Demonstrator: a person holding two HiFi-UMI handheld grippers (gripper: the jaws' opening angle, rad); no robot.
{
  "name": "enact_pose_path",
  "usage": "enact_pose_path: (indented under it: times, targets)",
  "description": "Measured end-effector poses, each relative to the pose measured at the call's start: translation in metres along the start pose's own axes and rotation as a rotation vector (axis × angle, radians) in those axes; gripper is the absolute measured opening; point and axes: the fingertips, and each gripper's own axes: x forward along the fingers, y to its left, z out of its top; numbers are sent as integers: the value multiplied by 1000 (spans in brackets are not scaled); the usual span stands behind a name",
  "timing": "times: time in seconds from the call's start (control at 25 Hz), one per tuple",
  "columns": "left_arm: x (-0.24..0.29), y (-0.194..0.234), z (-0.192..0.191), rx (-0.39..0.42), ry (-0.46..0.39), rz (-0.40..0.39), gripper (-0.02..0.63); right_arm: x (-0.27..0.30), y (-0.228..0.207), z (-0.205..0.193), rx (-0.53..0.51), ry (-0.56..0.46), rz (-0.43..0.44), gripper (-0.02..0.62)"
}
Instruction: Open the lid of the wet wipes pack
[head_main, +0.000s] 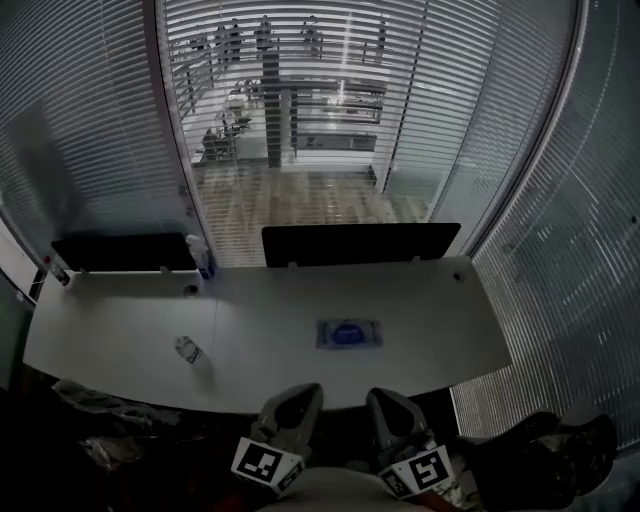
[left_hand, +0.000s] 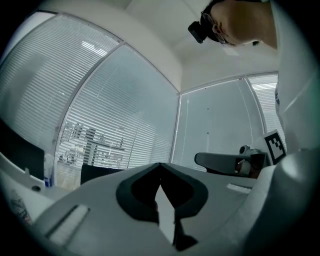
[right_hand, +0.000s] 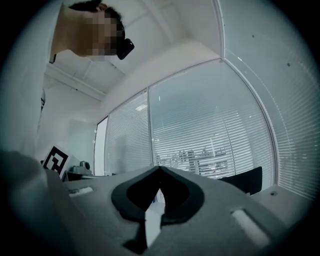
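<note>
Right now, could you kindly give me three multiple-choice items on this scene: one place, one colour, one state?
1. Where is the flat rectangular wet wipes pack? A. middle of the white desk B. on the floor C. in a gripper
2. What colour is its oval lid? A. red B. blue C. yellow
3. The grey right gripper has its jaws: A. wide apart B. clamped on the pack C. together, empty
Answers: A, it lies mid-desk; B, the lid shows blue; C, they meet with nothing between.
</note>
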Motion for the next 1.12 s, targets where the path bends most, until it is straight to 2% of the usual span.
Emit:
enact_pose_path:
  times: [0.24, 0.76, 1.12]
  targets:
    - [5, 12, 3, -14, 16, 12, 3, 16, -7, -2, 14, 6, -9, 0]
    - [31, 43, -12, 22, 19, 63, 3, 54, -32, -23, 23, -18, 34, 0]
    - [88, 29, -5, 28, 10, 89, 3, 68, -81, -4, 1, -18, 71, 0]
